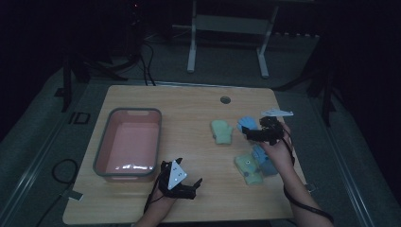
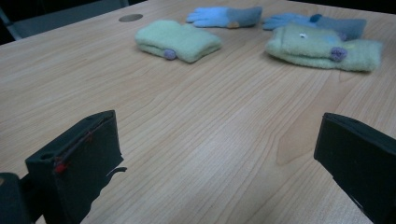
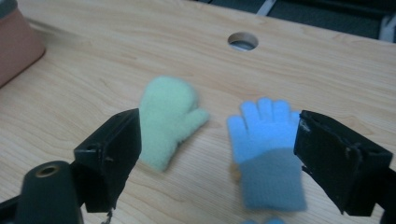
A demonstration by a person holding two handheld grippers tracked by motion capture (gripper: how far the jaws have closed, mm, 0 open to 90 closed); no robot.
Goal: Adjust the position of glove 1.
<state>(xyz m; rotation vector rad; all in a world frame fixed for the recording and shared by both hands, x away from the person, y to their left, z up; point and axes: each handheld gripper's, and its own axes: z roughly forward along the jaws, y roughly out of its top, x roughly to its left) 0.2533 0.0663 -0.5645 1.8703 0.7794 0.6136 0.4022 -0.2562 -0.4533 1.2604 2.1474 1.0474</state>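
Two pairs of handwear lie on the wooden table. A pale green mitten rests beside a blue glove with a grey cuff. Nearer the person, a second green mitten lies against a second blue glove. My right gripper is open, hovering just over the first blue glove and mitten, holding nothing. My left gripper is open and low over bare wood near the front edge, well short of the mittens.
A pink bin with a grey rim stands on the left half of the table, its inside bare. A round cable hole sits near the far edge. Cables trail from both grippers.
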